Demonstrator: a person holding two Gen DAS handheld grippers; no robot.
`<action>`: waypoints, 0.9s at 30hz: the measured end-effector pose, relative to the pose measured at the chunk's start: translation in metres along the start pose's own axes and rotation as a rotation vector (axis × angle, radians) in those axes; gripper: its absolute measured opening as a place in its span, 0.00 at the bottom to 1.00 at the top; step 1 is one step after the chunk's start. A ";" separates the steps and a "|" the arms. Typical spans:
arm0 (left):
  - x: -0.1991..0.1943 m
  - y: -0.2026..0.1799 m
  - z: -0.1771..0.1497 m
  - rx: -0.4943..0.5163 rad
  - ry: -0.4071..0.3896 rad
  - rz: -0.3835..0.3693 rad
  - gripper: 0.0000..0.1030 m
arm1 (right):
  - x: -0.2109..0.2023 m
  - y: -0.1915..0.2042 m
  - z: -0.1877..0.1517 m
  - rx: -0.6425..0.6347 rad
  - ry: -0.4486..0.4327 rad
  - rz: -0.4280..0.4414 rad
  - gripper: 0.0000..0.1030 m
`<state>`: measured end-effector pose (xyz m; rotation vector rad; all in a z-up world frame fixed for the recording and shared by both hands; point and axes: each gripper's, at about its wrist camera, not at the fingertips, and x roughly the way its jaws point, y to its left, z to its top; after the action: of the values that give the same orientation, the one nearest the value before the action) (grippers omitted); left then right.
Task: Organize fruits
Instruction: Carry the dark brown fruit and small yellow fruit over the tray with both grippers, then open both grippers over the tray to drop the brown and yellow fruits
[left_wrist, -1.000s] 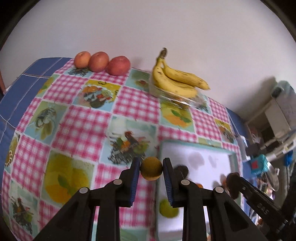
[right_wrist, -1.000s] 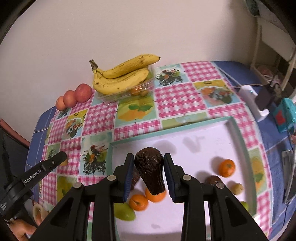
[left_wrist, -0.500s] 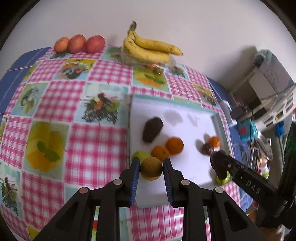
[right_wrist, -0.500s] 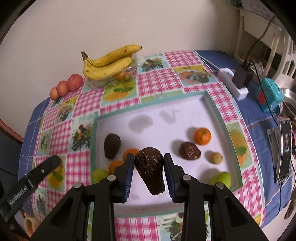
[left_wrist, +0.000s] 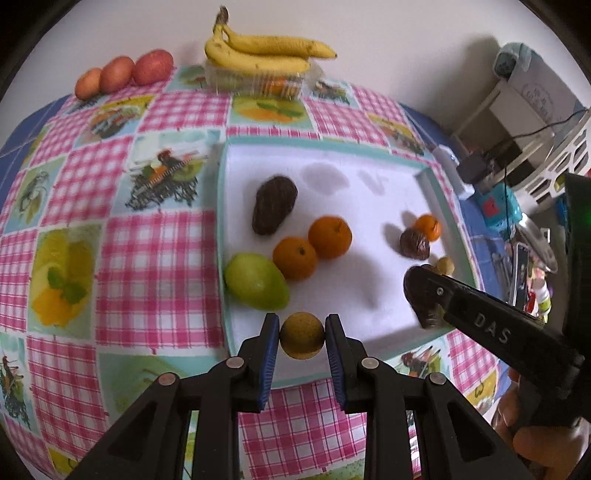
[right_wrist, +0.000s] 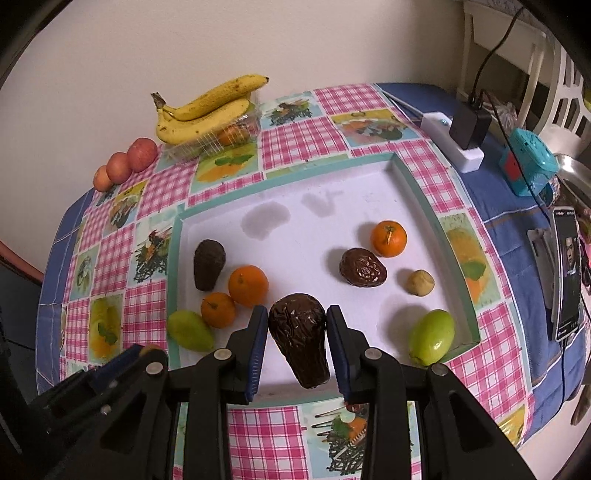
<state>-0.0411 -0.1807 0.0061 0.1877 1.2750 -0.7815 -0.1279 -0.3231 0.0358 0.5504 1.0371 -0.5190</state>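
My left gripper (left_wrist: 301, 341) is shut on a small round yellow-brown fruit (left_wrist: 302, 340), held over the near edge of the white tray (left_wrist: 332, 173). My right gripper (right_wrist: 297, 345) is shut on a dark brown avocado (right_wrist: 300, 341), also above the tray's near edge. In the left wrist view the right gripper (left_wrist: 424, 295) shows at the right with the avocado. On the tray lie another avocado (right_wrist: 209, 264), two oranges (right_wrist: 248, 285), a green fruit (right_wrist: 190, 330) at the left, and a third orange (right_wrist: 388, 238), a brown fruit (right_wrist: 362, 272), a small tan fruit (right_wrist: 420, 282) and a green fruit (right_wrist: 431, 341) at the right.
Bananas (right_wrist: 207, 110) lie on a clear box at the table's back, with three reddish fruits (right_wrist: 125, 162) to their left. A power strip (right_wrist: 452, 142), a teal device (right_wrist: 528, 166) and a phone (right_wrist: 567, 273) sit on the blue cloth at the right.
Both grippers have drawn back toward the tray's near edge with their fruits still held. The left one has swung from over the tablecloth to over the tray.
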 end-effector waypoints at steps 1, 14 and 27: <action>0.003 0.000 -0.001 -0.001 0.010 0.001 0.27 | 0.004 -0.002 -0.001 0.003 0.010 -0.007 0.33; 0.044 0.015 -0.011 -0.079 0.109 0.031 0.27 | 0.046 -0.021 -0.007 0.033 0.124 -0.052 0.33; 0.046 0.021 -0.014 -0.128 0.109 0.001 0.27 | 0.062 -0.022 -0.004 0.038 0.140 -0.046 0.32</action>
<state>-0.0356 -0.1775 -0.0461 0.1296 1.4231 -0.6936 -0.1188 -0.3453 -0.0253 0.6040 1.1771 -0.5475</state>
